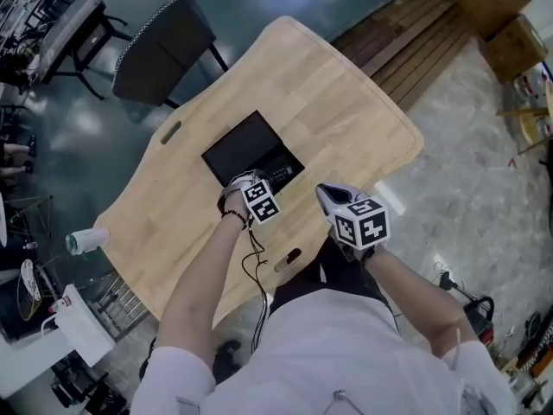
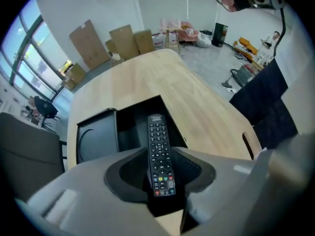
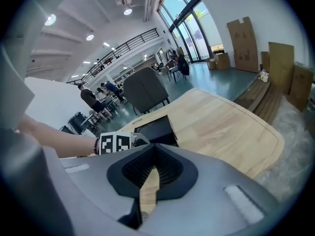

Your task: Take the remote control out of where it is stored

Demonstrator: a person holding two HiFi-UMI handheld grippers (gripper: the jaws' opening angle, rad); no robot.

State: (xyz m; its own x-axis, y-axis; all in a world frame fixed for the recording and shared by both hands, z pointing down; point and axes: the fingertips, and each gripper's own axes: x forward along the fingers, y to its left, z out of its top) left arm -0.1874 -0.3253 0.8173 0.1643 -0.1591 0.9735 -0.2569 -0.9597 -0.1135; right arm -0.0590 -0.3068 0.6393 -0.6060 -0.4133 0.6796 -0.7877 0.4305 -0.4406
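Before you: pale wooden table [image 1: 346,102], rounded corners. One slot cut-out [image 1: 170,131] near its far-left edge, a second slot cut-out [image 1: 288,258] at the edge nearest you. On the boards, mid-table: black box [image 1: 281,167], open, its lid [image 1: 235,151] flat alongside, touching.

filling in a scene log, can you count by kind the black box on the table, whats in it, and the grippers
black remote control with coloured buttons: 1
open black storage box: 1
grey two-jaw grippers: 2, the left gripper and the right gripper
total: 4
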